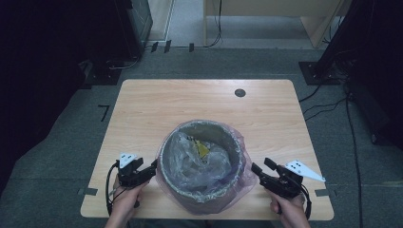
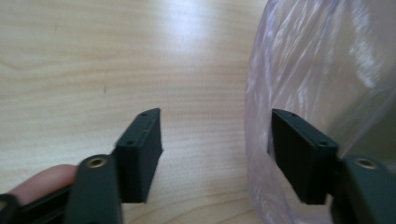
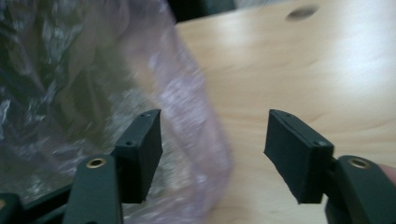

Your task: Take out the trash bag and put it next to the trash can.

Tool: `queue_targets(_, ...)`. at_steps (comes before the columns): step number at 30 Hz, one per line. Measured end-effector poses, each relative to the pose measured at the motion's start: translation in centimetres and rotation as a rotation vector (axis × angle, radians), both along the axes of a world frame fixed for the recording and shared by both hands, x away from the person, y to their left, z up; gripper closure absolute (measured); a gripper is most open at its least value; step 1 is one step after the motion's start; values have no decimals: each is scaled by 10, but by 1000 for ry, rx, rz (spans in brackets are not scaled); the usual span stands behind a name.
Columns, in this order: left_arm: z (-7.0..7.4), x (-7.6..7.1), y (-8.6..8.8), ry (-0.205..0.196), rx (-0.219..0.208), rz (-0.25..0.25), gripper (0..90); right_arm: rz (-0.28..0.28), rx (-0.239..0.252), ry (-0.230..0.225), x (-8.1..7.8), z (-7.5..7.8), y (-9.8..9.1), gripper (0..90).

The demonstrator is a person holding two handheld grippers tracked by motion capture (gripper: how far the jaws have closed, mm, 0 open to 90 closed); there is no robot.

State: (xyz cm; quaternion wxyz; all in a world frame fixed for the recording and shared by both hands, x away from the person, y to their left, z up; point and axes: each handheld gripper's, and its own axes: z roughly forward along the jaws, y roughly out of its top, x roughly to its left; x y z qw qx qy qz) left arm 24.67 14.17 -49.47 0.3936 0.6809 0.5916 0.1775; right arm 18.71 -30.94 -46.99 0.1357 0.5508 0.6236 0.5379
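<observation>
The left gripper (image 1: pixel 153 167) stood open at the left flank of the bin (image 1: pixel 202 161), its jaws apart; in the left gripper view one jaw lay against the bag's film and nothing was pinched between them. The right gripper (image 1: pixel 257 169) was likewise open at the bin's right flank, with the film's edge lying between its jaws but not clamped.

The pink bag liner (image 1: pixel 240 183) sat in the round grey bin near the front centre of the wooden table (image 1: pixel 157 102). Its mouth was folded out over the rim and draped down the outer wall on all visible sides. A yellow scrap (image 1: pixel 203 150) lay inside.

Judged from this, fitting the liner was essentially complete. What remained, at most, was smoothing the skirt and withdrawing both grippers.
</observation>
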Motion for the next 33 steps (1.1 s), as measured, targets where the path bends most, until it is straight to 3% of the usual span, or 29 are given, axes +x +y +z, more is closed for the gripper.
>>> queue_targets(1,-2,0,-2,5,-2,-10,448,22,11,32,3,-5,3,400)
queue_targets(2,-3,-1,-3,9,-4,-22,503,37,19,59,4,-10,6,495)
queue_targets(4,-2,-2,-4,-4,-13,-47,665,76,24,90,6,-16,12,754)
queue_targets(5,1,-3,-4,-18,-27,-68,761,82,18,80,6,-17,15,864)
queue_targets(6,4,-4,-3,-34,-34,-82,814,81,11,66,6,-15,16,900)
queue_targets(8,11,-6,-2,-65,-32,-84,900,80,10,28,4,-7,17,900)
queue_targets(13,28,-11,2,-124,-76,-98,900,49,-12,-79,-6,13,18,900)
queue_targets(16,44,-16,1,-170,-99,-110,900,21,-3,-121,-11,22,16,900)
queue_targets(20,68,-25,-3,-238,-119,-127,900,6,-8,-217,-17,44,18,900)
queue_targets(27,110,-35,-12,-347,-158,-168,900,13,-47,-355,-22,91,35,900)
queue_targets(33,144,-44,-27,-437,-190,-213,900,66,-64,-448,-21,126,59,900)
